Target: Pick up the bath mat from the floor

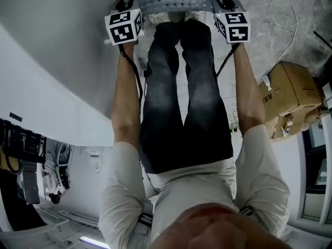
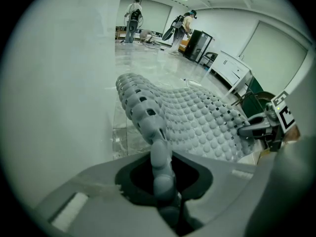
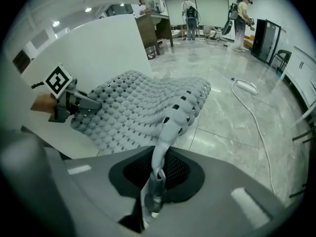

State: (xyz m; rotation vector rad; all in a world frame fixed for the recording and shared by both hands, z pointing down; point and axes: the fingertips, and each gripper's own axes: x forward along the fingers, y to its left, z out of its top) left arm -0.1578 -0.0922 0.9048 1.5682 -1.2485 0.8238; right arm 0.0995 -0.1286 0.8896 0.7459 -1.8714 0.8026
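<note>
At the two near corners of the grey rubber bath mat (image 2: 197,125) with round bumps and small holes, the two grippers are holding. The left gripper (image 2: 163,181) is clenched on the left edge of the mat, which is folded thin between its jaws. The right gripper (image 3: 155,181) grasps the right edge in the same way. The mat hangs stretched between them, a little sunk in the middle, and its held edge is up from the grey marble floor (image 3: 232,132). To the left of the mat stands a big white curved body (image 1: 52,77), very close to it. To the right of the mat, on the floor, a thin white cable (image 3: 253,113) lies, and further to that side is a brown cardboard box (image 1: 290,95). Far behind the mat, some people (image 3: 189,14) stand near a black cabinet (image 3: 266,38).
</note>
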